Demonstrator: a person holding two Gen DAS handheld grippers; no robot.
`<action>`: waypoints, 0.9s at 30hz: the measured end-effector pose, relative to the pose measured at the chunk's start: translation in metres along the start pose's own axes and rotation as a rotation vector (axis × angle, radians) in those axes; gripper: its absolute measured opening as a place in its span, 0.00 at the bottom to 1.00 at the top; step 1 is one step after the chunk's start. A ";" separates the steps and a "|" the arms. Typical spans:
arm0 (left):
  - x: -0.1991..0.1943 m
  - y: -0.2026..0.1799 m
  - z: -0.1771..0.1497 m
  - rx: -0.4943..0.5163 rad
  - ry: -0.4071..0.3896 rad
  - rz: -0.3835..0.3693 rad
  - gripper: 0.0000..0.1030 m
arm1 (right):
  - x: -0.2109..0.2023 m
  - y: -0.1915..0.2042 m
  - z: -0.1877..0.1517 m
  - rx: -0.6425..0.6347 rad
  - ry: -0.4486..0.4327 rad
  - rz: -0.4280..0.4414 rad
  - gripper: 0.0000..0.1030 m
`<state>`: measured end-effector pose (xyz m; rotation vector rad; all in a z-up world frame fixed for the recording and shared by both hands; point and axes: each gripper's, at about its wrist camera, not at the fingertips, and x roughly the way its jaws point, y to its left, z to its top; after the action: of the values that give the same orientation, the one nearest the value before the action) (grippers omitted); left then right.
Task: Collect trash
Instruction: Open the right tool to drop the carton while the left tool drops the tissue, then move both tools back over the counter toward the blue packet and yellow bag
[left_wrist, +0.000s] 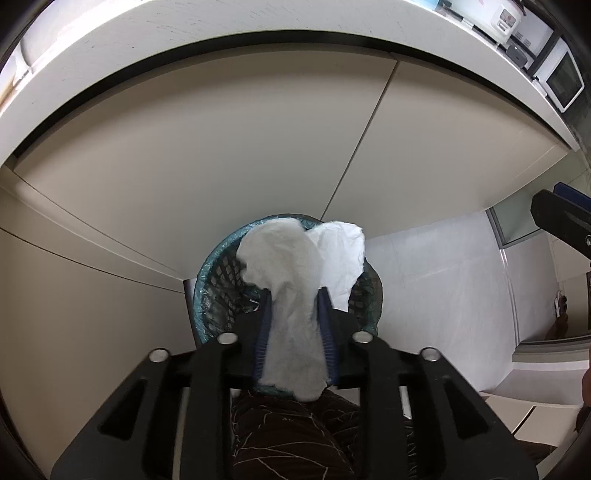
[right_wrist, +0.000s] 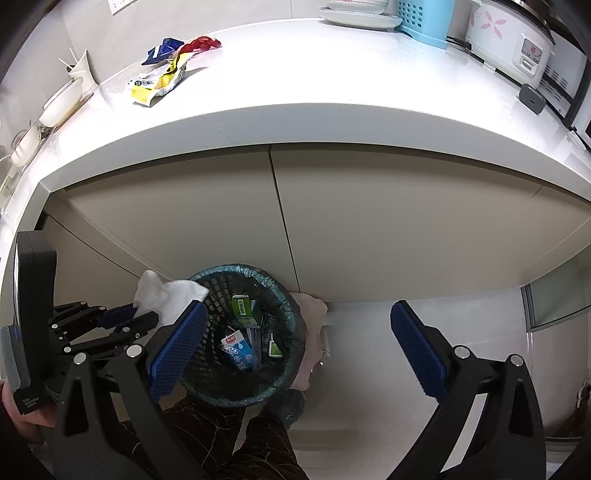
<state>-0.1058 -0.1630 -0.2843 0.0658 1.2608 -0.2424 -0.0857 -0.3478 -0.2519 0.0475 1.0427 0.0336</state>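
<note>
Crumpled tissue (left_wrist: 291, 295), mesh bin (right_wrist: 240, 332)

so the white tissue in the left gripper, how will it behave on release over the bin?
The white tissue looks crumpled and floppy, drooping beyond the left gripper, so it is probably very light. It may drift or cling to a pad rather than drop straight into the bin.

One mesh bin (right_wrist: 291, 332), one white tissue (left_wrist: 291, 266), three wrappers (right_wrist: 173, 66), two tools (left_wrist: 293, 295).
</note>
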 end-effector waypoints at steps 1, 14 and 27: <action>0.000 0.000 0.000 0.000 0.000 0.002 0.30 | 0.001 0.001 0.000 -0.002 0.000 -0.001 0.93; -0.020 0.014 -0.003 -0.040 -0.057 0.021 0.67 | 0.002 0.005 0.006 -0.017 -0.007 0.010 0.93; -0.103 0.051 0.020 -0.182 -0.168 0.063 0.94 | -0.054 0.021 0.052 -0.037 -0.134 0.053 0.93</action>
<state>-0.1051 -0.1016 -0.1845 -0.0696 1.1068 -0.0764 -0.0684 -0.3309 -0.1778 0.0434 0.9069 0.0969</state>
